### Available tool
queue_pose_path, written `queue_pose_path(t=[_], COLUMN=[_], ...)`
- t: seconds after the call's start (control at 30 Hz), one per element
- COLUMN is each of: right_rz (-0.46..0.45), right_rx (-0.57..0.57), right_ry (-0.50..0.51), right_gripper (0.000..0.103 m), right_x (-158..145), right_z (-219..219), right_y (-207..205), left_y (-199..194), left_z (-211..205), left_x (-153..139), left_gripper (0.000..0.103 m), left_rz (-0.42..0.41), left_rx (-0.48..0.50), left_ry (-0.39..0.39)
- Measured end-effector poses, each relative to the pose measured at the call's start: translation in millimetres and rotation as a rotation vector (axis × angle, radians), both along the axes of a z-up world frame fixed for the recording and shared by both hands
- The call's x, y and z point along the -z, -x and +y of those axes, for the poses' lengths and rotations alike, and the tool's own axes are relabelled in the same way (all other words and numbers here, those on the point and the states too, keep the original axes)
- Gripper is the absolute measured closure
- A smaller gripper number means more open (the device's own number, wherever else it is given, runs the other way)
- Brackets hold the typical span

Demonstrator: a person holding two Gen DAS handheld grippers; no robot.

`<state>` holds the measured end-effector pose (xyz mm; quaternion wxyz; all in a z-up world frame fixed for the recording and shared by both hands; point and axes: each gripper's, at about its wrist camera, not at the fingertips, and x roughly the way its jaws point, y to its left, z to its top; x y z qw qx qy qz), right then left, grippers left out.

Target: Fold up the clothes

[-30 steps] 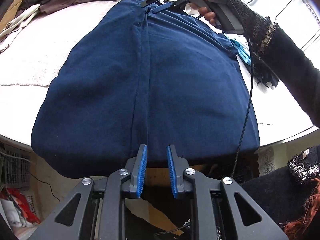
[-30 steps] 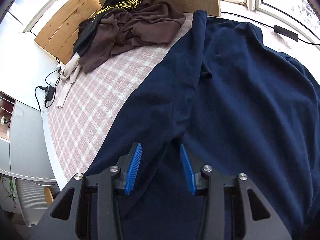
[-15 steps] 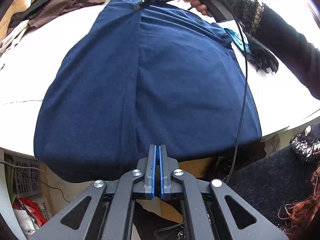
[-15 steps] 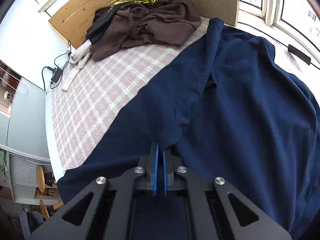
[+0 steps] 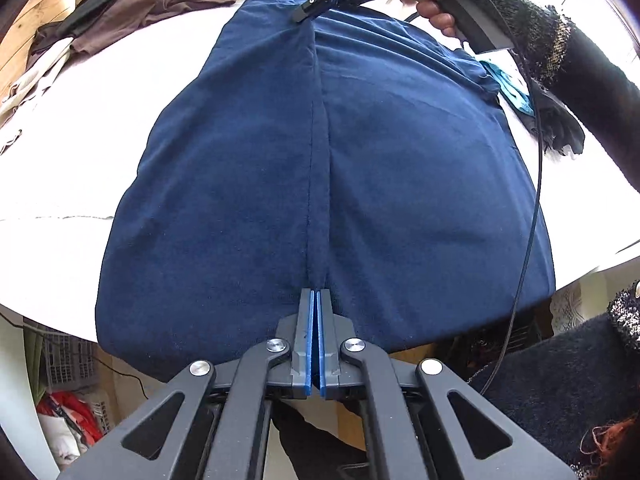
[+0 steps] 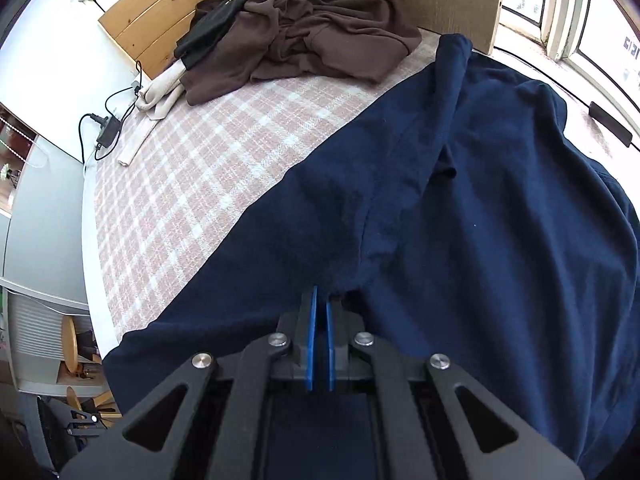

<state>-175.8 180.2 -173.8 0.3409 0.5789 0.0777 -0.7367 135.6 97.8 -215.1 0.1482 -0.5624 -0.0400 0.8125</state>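
Left wrist view: navy garment [image 5: 248, 168] spread on the checked tablecloth [image 6: 192, 184], long axis running straight away from the left gripper [image 5: 314, 300] toward the right gripper [image 5: 305, 14] at the far end. A raised fold ridge [image 5: 318, 152] runs between the two. Left jaws pinched together on the near hem, which hangs past the table edge. Right jaws clamped on the far end of the ridge, a hand [image 5: 434, 12] on the handle. Beyond the right gripper, to its left: heap of brown clothes [image 6: 316, 44]. Laundry basket [image 5: 68, 360] below left gripper; contents not readable.
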Motion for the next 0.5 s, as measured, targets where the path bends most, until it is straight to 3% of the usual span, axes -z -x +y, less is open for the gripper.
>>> queue_pose_path(t=[0.13,0.23,0.33,0.4,0.43,0.5], right_rz=[0.009,0.016,0.023,0.018,0.014,0.006], right_rx=[-0.017,-0.031,-0.045,-0.044,-0.04,-0.035], right_ry=[-0.027,-0.05,-0.072,-0.082,-0.084,-0.088], right_gripper=[0.099,0.099,0.099,0.099,0.099,0.099], right_x=[3.7,6.7,9.8,13.1,14.1,15.0], right_z=[-4.6,-8.1,-11.6,-10.5,-9.4,-7.5], right_y=[-3.6,-6.4,-9.3,-8.6,-7.9,-7.3], left_y=[-6.5,-14.5,-10.1,-20.6,-29.0,-44.2], left_z=[-6.8,-8.4,-1.2,-10.5,-21.1,-49.9], left_x=[-21.1,-31.4,-0.8,-0.3,-5.1,-12.6], left_gripper=[0.103,0.102,0.103,0.102,0.099,0.082], left_rz=[0.025,0.041,-0.087,-0.098,-0.081,-0.049], left_rx=[0.048,0.059,0.06,0.046,0.03,-0.021], left_ry=[-0.047,-0.143,-0.107,-0.132,-0.142,-0.12])
